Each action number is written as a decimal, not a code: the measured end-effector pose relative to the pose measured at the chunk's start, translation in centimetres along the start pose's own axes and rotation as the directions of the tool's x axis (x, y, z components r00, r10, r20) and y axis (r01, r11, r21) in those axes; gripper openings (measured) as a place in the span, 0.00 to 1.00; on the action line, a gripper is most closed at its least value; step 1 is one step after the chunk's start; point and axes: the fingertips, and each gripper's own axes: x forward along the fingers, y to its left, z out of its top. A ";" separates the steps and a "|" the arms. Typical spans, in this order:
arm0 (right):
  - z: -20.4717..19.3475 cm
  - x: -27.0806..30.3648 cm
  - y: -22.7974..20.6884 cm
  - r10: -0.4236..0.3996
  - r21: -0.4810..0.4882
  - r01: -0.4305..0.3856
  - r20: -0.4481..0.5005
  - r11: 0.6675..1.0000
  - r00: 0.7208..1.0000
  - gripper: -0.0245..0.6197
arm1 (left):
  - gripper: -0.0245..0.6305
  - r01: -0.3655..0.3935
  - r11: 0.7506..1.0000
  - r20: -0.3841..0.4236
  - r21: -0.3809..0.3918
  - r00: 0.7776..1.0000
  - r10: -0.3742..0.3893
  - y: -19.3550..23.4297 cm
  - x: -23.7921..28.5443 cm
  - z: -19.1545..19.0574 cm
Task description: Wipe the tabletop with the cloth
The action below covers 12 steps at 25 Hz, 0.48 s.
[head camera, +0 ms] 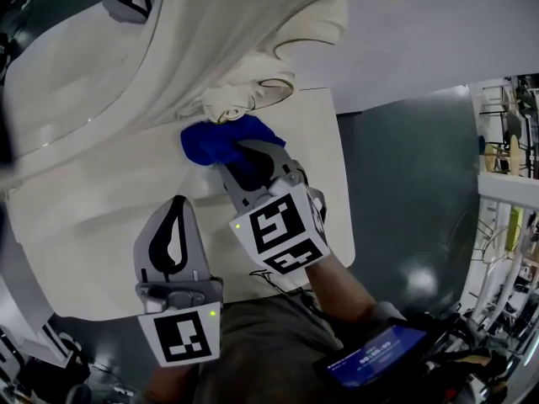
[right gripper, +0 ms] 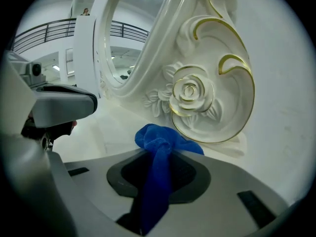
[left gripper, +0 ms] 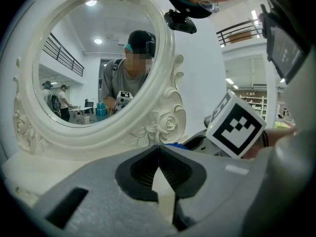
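Blue cloth (head camera: 221, 144) bunched into a wad and clamped between the jaws of the right gripper (head camera: 247, 168), with one end trailing back between the pads and the wad sticking out past the tips. In the right gripper view, the same cloth (right gripper: 159, 144) squeezed narrow in the middle of that gripper (right gripper: 159, 156). Wad low at the far edge of the white tabletop (head camera: 76, 242), just beside the foot of an ornate white mirror (head camera: 278, 23) and close under its carved rose (right gripper: 190, 93) with gold trim; touching the carving or not, impossible to tell. Left gripper (head camera: 174, 215) on the near left, apart from the cloth, over bare tabletop and aimed at the mirror's oval frame. Jaws of the left gripper (left gripper: 158, 149) closed tip to tip, nothing between them. Marker cube (left gripper: 237, 125) of the right gripper just off to that view's right.
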 end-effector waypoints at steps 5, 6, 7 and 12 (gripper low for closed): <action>-0.2 -0.4 0.0 0.029 -0.003 -0.029 -0.005 1.000 1.000 0.19 | 0.06 0.020 1.000 -0.007 0.020 1.000 -0.020 -2.0 0.8 0.5; -0.4 -0.6 -0.2 0.029 -0.002 -0.029 -0.012 1.000 0.999 0.19 | 0.06 0.021 1.000 -0.008 0.022 1.000 -0.021 -2.3 1.0 0.5; -0.8 -0.8 -0.4 0.028 0.002 -0.028 -0.018 1.000 0.999 0.19 | 0.06 0.023 0.999 -0.010 0.024 1.000 -0.023 -2.5 1.1 0.5; -1.9 -2.1 -2.4 0.003 0.028 -0.003 -0.018 1.000 1.000 0.19 | 0.06 0.039 0.999 -0.009 0.037 0.999 -0.039 -3.8 1.6 0.9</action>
